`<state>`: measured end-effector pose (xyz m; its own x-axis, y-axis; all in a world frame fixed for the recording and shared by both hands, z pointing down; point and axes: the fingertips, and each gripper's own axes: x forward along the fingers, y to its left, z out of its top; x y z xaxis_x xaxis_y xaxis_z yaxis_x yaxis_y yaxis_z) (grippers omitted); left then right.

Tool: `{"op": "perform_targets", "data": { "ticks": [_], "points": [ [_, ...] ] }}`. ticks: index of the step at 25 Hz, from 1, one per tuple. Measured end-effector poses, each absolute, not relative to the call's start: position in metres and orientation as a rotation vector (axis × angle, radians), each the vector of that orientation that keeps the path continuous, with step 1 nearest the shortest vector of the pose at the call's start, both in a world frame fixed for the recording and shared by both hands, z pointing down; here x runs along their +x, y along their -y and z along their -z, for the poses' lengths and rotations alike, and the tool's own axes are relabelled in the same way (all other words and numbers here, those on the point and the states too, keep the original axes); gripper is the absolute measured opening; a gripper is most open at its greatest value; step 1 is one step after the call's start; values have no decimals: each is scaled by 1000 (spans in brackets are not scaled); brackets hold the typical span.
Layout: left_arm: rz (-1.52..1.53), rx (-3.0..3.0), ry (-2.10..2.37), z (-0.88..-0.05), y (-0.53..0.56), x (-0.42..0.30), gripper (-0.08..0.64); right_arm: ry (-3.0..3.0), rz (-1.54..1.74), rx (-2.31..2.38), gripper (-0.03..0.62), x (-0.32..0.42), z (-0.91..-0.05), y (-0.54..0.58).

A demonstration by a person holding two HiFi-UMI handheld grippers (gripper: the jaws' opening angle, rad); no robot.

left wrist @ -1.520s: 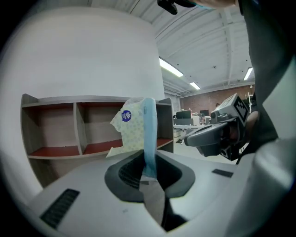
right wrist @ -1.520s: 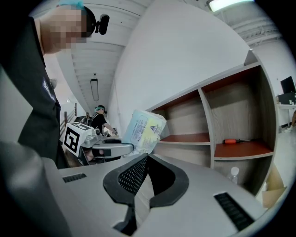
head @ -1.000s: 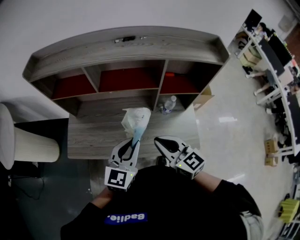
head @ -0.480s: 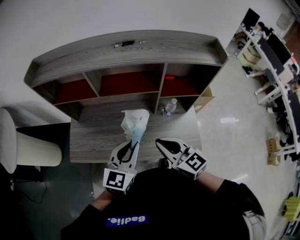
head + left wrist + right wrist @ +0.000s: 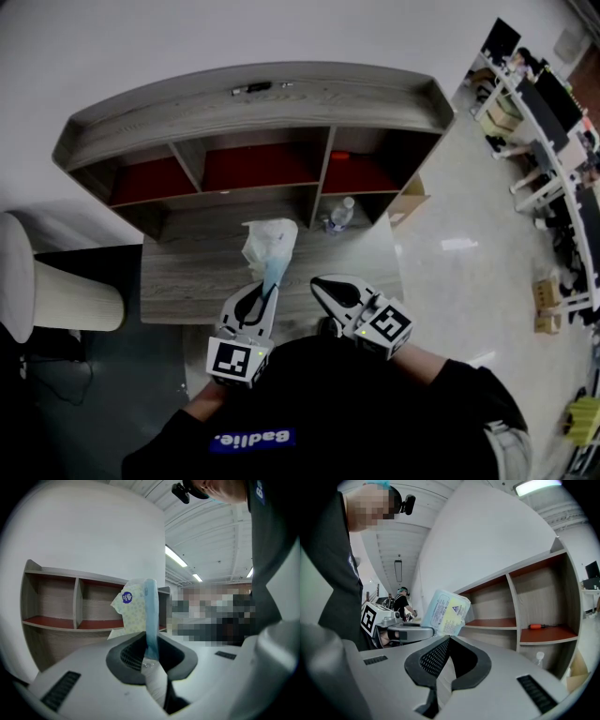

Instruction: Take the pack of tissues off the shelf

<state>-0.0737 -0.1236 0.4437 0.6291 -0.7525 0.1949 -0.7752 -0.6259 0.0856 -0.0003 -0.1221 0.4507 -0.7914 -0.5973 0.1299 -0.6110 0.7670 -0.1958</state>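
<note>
The pack of tissues (image 5: 270, 242), pale yellow-white plastic with a blue seam, hangs in the air above the wooden table (image 5: 183, 277), in front of the shelf (image 5: 253, 122). My left gripper (image 5: 266, 292) is shut on the pack's blue edge strip, which runs down between its pads (image 5: 149, 641). The pack (image 5: 132, 613) rises above those jaws. My right gripper (image 5: 326, 285) sits beside it to the right, shut with nothing in it (image 5: 448, 639). From the right gripper view, the pack (image 5: 446, 612) shows tilted, with the left gripper (image 5: 410, 632) under it.
A water bottle (image 5: 339, 213) stands on the table by the shelf's right compartment. An orange-handled screwdriver (image 5: 543, 626) lies on the right red shelf board. A cardboard box (image 5: 409, 199) sits right of the shelf, a pale cylinder (image 5: 61, 295) at the left, desks (image 5: 553, 112) far right.
The view has shifted slightly. The left gripper still holds the pack in the same place and the right gripper has not moved.
</note>
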Motion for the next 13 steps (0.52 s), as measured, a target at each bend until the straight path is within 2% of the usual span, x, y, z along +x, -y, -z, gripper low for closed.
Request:
{"op": "perform_targets", "data": {
  "ticks": [13],
  "points": [
    [-207, 2693, 1270, -445, 114, -73, 44, 2901, -349, 1002, 29, 1, -449, 112]
  ]
}}
